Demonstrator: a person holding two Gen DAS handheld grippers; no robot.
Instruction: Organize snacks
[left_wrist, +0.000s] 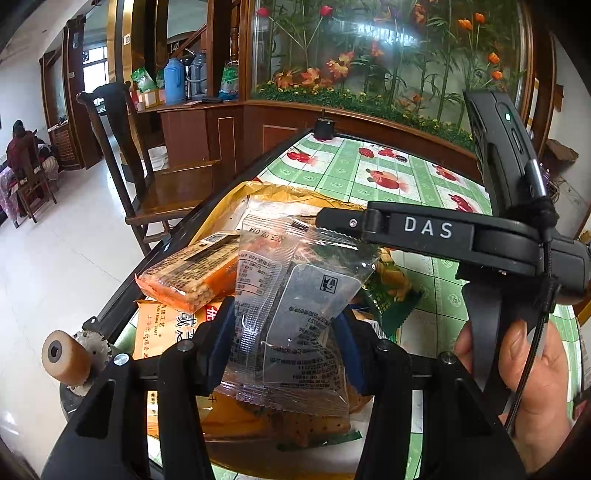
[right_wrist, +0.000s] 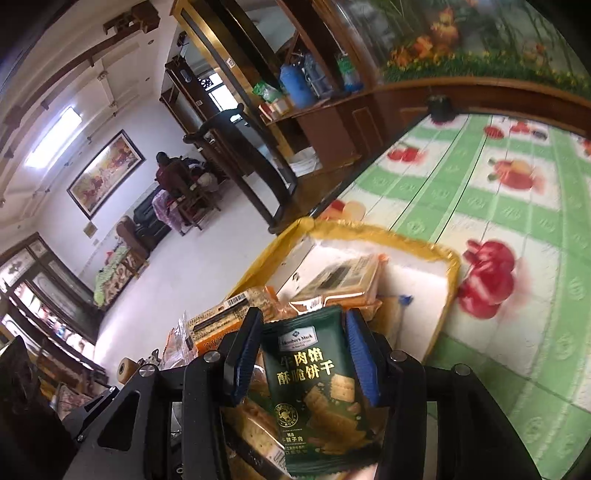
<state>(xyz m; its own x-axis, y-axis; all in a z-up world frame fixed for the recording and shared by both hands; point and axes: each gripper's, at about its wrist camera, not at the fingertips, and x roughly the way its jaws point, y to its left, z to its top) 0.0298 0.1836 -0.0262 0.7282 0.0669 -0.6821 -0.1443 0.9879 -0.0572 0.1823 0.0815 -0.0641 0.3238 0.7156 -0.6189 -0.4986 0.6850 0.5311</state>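
Sorting the snacks into the yellow-rimmed box (right_wrist: 452, 258) looks like the step in hand, and each pair of tongs carries one packet toward it. In the right wrist view the right tongs (right_wrist: 306, 354) have a dark green cracker packet (right_wrist: 317, 391) between their blue pads; the packet stands upright and fills the gap, but whether the pads are pressing on it at this instant cannot be told. In the left wrist view the left tongs (left_wrist: 284, 332) are part-closed on a clear plastic packet (left_wrist: 291, 317), gripped at its sides, with its upper end drooping forward over the pile.

Orange wafer packs (left_wrist: 192, 273) already lie in the box, one tilted on the others, and another orange-and-white packet (left_wrist: 162, 325) lies beneath the left tongs. The box sits at the near corner of the desk (left_wrist: 388, 162), on the green checked cloth.

To do this well, the green packet would best be brought low over a bare patch of the box's white floor (right_wrist: 417, 280), beside the orange packs, before the jaws part fully, so it lands flat and not on an edge. The clear packet is limp and would probably fold if dropped from height, so it wants lowering too. The two tools are close together over the box; taking turns would likely avoid a knock.
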